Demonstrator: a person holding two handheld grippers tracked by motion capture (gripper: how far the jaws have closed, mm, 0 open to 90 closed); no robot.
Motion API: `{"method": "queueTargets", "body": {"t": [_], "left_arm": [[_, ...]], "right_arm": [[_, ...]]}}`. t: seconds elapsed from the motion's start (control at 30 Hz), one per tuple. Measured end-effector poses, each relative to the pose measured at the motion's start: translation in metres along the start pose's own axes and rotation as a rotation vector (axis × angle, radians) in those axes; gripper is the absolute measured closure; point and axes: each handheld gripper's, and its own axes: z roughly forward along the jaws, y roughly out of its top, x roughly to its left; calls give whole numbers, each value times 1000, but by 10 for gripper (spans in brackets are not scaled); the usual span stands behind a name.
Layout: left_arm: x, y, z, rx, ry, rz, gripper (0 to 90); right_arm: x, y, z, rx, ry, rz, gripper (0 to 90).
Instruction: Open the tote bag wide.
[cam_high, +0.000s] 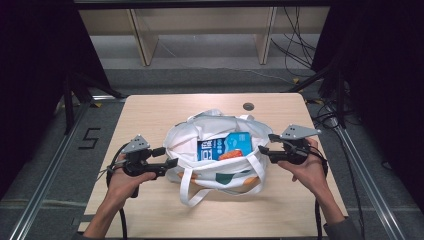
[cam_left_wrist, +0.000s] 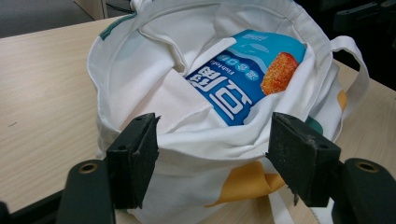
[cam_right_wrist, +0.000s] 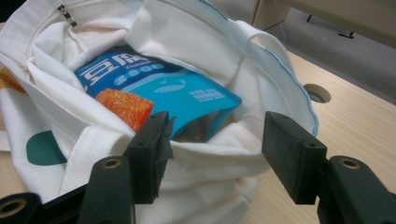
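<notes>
A soft white cloth bag (cam_high: 215, 155) with floppy strap handles and teal and orange patches sits slumped mid-tabletop (cam_high: 150, 107), whose surface is pale wood grain. Inside it lies a glossy blue snack packet (cam_high: 225, 146), flat and rectangular. The left tool (cam_high: 170, 157) and right tool (cam_high: 264, 143) flank the bag's rim, each with its matte black jaws spread, pinching nothing.

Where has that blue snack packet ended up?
The blue snack packet sits inside the open white tote bag at the table's middle, between the two grippers in the high view.
</notes>
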Motion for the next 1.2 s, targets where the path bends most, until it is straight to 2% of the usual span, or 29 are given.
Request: {"method": "queueTargets", "body": {"t": [0.17,0.2,0.23,0.27,0.3,0.37,0.43,0.47,0.53,0.57,0.63,0.67,0.73,0.83,1.1,1.2], "left_arm": [[-3,-1,-1,-5,-6,2,321],[-4,-1,-2,1,0,15,318],[-5,-2,-3,-3,1,10,318],[-7,-3,-4,-10,2,10,318],[-7,-3,-4,-10,2,10,318],[-9,-4,-4,-18,8,3,318],[-11,-5,-4,-16,8,7,316],[-11,-7,-4,-18,5,23,315],[-14,-8,-3,-19,1,9,309],[-15,-9,-4,-12,1,27,305],[-15,-9,-4,-12,-4,32,300],[-18,-11,-4,-16,-16,32,291],[-19,-12,-5,-8,-13,31,288],[-23,-16,-7,-6,-27,44,288],[-28,-26,-10,-1,-38,36,281],[-30,-31,-11,8,-35,35,280]], "right_arm": [[1,-1,-2,0,-3,-1,415],[2,-2,-3,-5,-12,4,410],[4,-2,-3,3,-5,15,406],[3,-2,-4,-10,-13,-11,401],[3,-2,-4,-10,-13,-11,401],[5,-4,-5,-1,-9,0,390],[6,-6,-4,-21,-16,9,388],[8,-7,-6,-11,-11,15,383],[8,-8,-7,-10,-12,6,368],[10,-9,-8,1,-3,18,360],[10,-11,-8,-2,-3,18,354],[9,-12,-9,-6,0,1,338],[8,-13,-10,-6,-8,2,329],[11,-18,-16,-4,-13,42,326],[14,-28,-19,-31,-19,32,316],[18,-32,-22,7,3,38,310]]}}
